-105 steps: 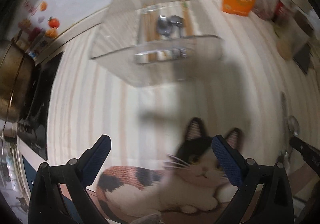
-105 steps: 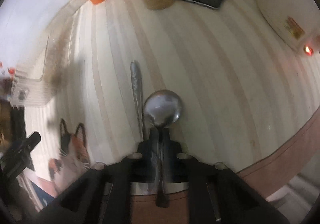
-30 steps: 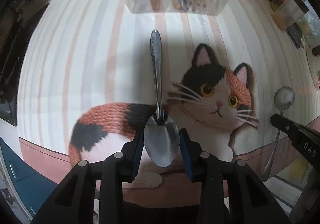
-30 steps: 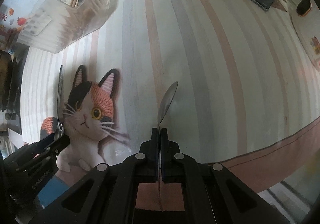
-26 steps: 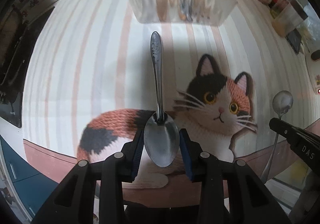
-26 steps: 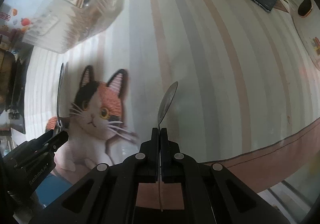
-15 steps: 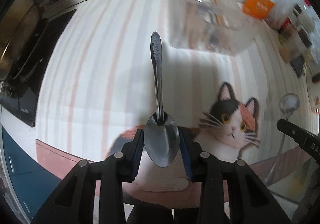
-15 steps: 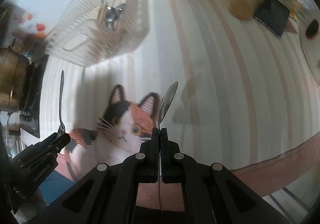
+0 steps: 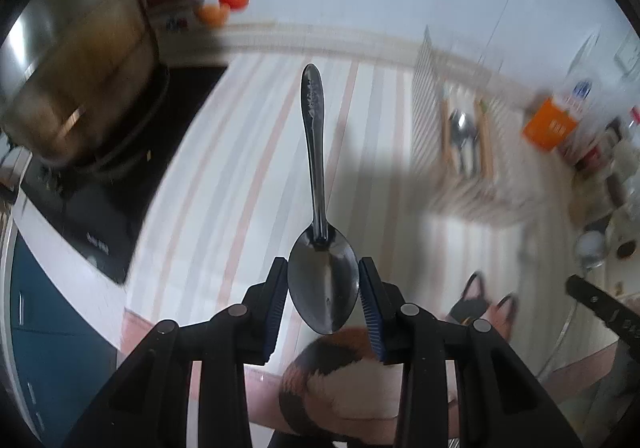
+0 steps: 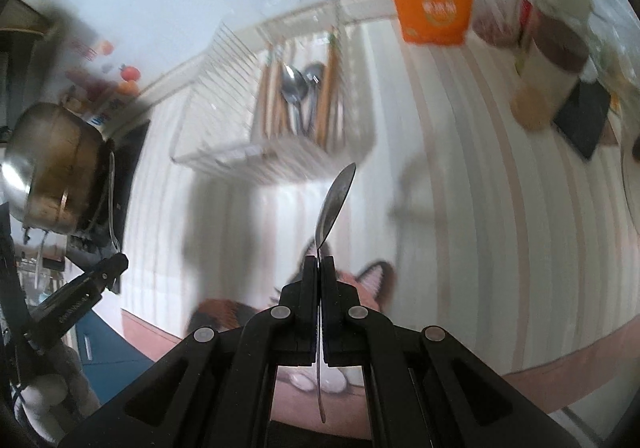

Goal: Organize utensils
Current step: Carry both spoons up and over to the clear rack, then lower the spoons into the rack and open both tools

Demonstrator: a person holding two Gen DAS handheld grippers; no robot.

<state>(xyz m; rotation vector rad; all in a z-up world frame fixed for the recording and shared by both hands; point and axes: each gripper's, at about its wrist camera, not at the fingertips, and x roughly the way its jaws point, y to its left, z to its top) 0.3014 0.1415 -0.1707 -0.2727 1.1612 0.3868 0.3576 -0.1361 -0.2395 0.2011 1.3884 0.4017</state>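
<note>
Both hands have risen from the striped tablecloth [image 10: 472,184] since the earlier frames: the cat print that filled the left wrist view a second ago now sits low and small, and the clear utensil rack [image 10: 280,152] has come nearer the centre of the right wrist view. The left gripper [image 9: 323,294] is partly closed, its blue pads pressing the sides of a spoon's bowl [image 9: 322,284], handle pointing away. The right gripper [image 10: 319,290] is fully closed on the neck of a second spoon [image 10: 334,200], seen edge-on, bowl forward. Judged from this, both spoons are picked up and in transit; placing remains. The rack's middle compartment already holds two metal spoons [image 10: 298,88] between bundles of wooden chopsticks [image 10: 270,100]. A metal pot [image 10: 56,172] stands left; its contents cannot be made out.
</note>
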